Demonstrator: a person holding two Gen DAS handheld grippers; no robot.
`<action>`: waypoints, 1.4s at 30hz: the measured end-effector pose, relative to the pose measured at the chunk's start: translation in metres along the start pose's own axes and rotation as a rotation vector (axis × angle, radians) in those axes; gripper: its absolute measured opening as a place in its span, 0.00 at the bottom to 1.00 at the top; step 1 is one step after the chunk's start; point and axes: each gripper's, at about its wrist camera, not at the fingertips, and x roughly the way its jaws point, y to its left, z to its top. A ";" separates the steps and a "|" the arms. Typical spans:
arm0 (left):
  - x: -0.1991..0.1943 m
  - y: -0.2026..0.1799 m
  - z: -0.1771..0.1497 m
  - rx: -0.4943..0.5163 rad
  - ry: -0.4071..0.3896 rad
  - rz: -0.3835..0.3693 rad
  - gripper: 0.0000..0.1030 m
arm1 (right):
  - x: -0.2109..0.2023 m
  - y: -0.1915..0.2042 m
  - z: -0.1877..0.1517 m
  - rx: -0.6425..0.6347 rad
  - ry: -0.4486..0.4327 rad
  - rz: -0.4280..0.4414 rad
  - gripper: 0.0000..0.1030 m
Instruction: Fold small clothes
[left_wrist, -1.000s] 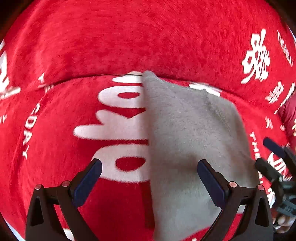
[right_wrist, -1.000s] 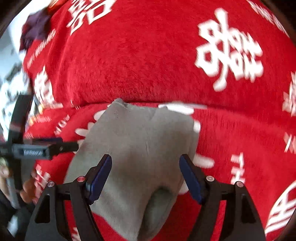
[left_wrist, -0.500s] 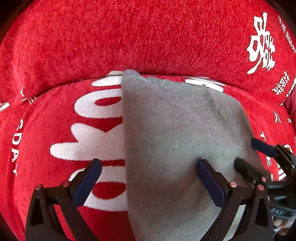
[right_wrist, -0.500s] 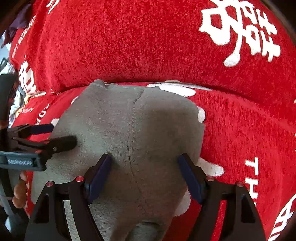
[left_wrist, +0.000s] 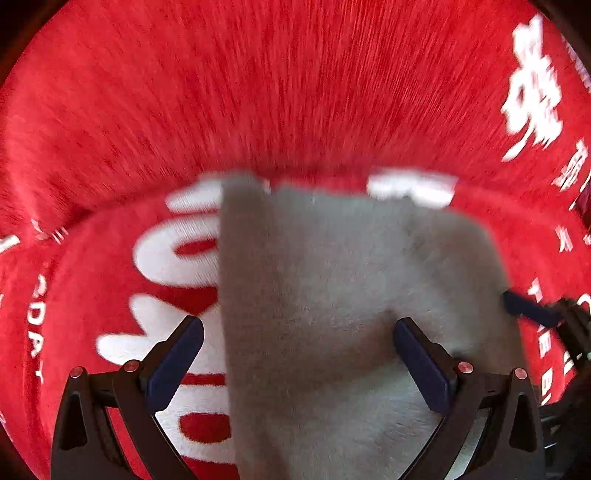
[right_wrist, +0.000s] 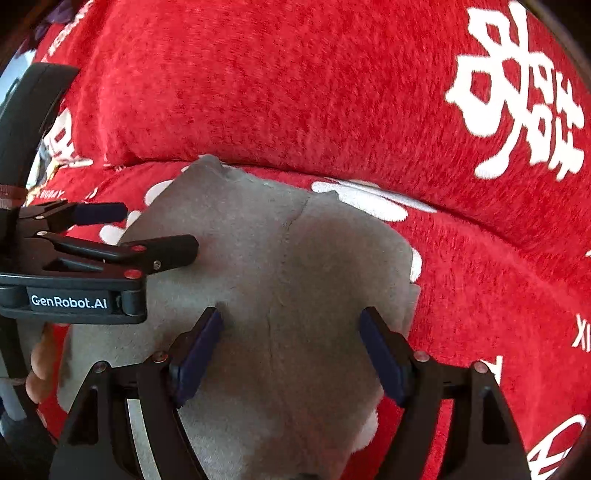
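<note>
A small grey garment lies spread on a red plush cover printed with white characters, its far edge close to the crease where the cover rises into a padded back. A seam runs down the middle of the cloth.

The right gripper stands with its jaws wide apart over the near part of the garment — both blue pads above grey cloth, nothing held between them. The left gripper is also spread wide: one finger sits over the red cover beside the garment's edge, the other over the grey cloth. In the right wrist view the left gripper reaches in from the side, its lower fingertip touching or just above the cloth — I cannot tell which. The left wrist view is blurred. No container shows in either view.
</note>
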 end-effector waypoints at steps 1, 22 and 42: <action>0.003 0.005 -0.001 -0.016 0.015 -0.026 1.00 | 0.001 -0.007 0.000 0.025 0.004 0.002 0.81; -0.001 0.016 -0.035 -0.082 0.070 -0.285 1.00 | 0.008 -0.061 -0.033 0.426 0.039 0.228 0.85; -0.058 0.005 -0.055 0.011 -0.105 -0.248 0.45 | -0.050 0.027 -0.020 0.193 -0.143 0.154 0.35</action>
